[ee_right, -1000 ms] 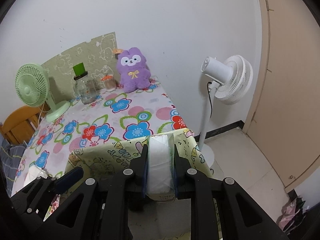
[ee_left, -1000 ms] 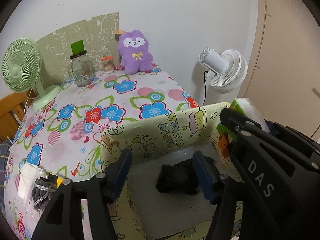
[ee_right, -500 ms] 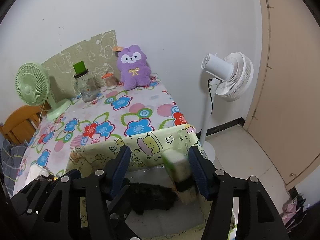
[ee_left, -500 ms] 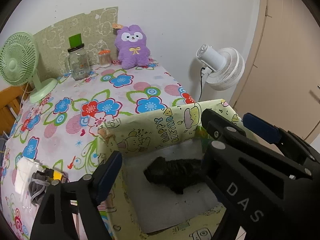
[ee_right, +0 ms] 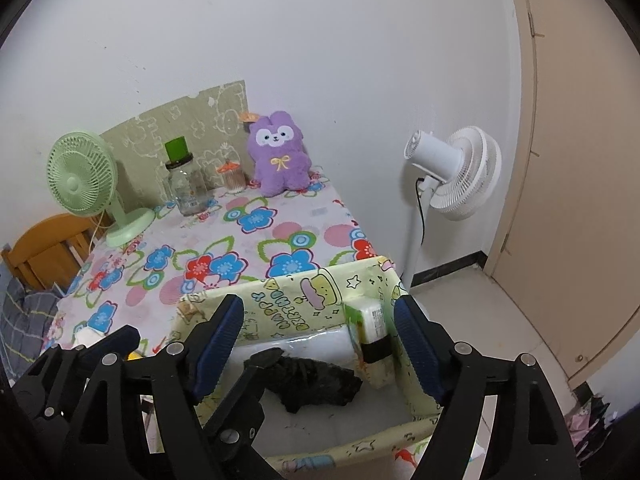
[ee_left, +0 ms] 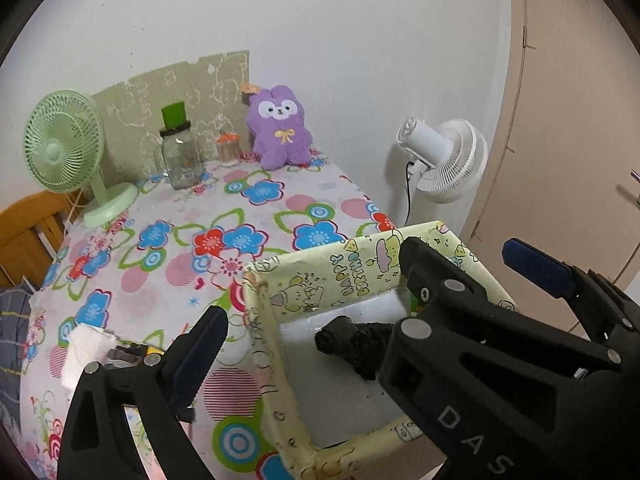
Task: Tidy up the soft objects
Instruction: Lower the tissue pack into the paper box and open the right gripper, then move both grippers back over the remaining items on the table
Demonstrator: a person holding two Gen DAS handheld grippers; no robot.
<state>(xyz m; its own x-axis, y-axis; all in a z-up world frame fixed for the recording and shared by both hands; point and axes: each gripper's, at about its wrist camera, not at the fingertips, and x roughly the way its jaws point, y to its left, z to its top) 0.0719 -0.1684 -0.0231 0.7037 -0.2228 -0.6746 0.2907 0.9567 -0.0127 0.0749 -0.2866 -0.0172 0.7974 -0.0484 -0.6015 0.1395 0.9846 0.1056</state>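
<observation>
A yellow cartoon-print box (ee_left: pixel 360 276) (ee_right: pixel 296 300) stands at the table's near right corner. A black soft bundle (ee_left: pixel 352 344) (ee_right: pixel 316 380) lies on its white floor. A white tissue pack (ee_right: pixel 374 332) leans in its right corner. My right gripper (ee_right: pixel 320 340) is open and empty above the box. My left gripper (ee_left: pixel 304 304) is open and empty over the box's left wall; its right finger is hidden behind the right gripper. A purple plush (ee_left: pixel 280 132) (ee_right: pixel 280 152) sits at the table's far edge.
On the floral table stand a green desk fan (ee_left: pixel 68 152), a glass jar with green lid (ee_left: pixel 180 152) and a small toothpick jar (ee_left: pixel 229 150). A white packet and small items (ee_left: pixel 92 352) lie near the left finger. A white standing fan (ee_right: pixel 452 176) stands beside the table.
My right gripper opened and let go of the tissue pack, which now stands in the box's right corner. Both grippers have drawn back and up from the box.
</observation>
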